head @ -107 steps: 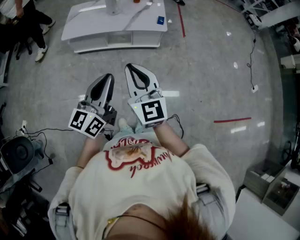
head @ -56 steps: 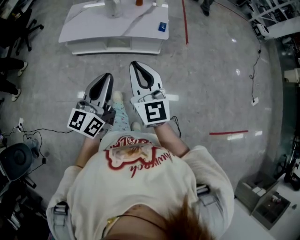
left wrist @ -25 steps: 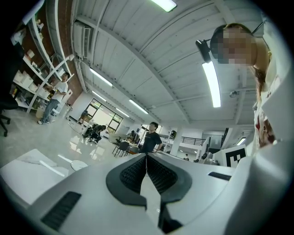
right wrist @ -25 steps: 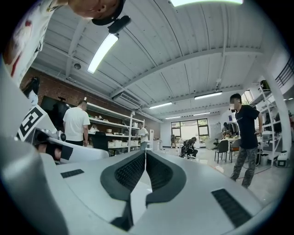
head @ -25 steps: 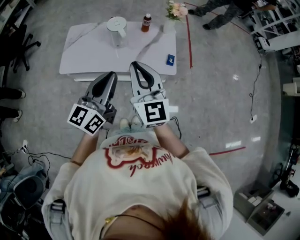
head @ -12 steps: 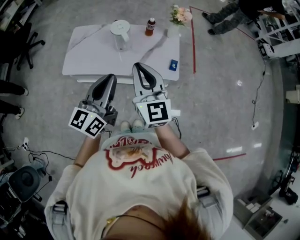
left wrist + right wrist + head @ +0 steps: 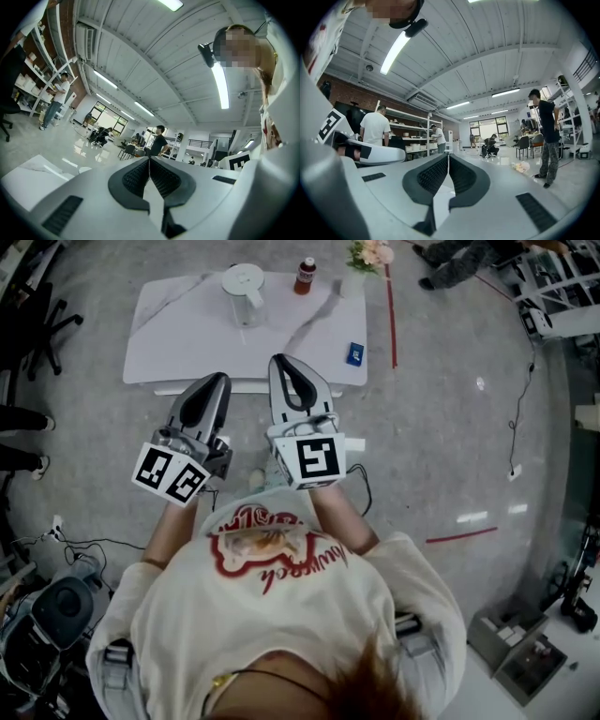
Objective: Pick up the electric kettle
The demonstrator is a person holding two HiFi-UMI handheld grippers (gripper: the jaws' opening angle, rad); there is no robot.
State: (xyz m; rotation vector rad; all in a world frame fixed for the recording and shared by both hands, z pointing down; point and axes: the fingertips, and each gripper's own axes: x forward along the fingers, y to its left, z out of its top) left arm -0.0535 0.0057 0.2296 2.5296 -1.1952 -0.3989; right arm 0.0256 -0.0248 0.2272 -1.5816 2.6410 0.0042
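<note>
The electric kettle, clear-bodied with a white lid, stands at the far side of a low white table. Both grippers are held side by side over the floor at the table's near edge, well short of the kettle. My left gripper is shut with nothing in it; its ribbed pads meet at the tips. My right gripper is shut and empty too, its pads pressed together. In both gripper views the jaws point level across the room, and the kettle does not show.
A brown bottle, a bunch of flowers and a small blue card share the table. A red tape line runs along the floor on its right. Cables lie at the left. A person stands beyond the table.
The table with the kettle has drawn closer in the head view, from the far top edge to just past the gripper tips. Both grippers stayed shut and side by side.
</note>
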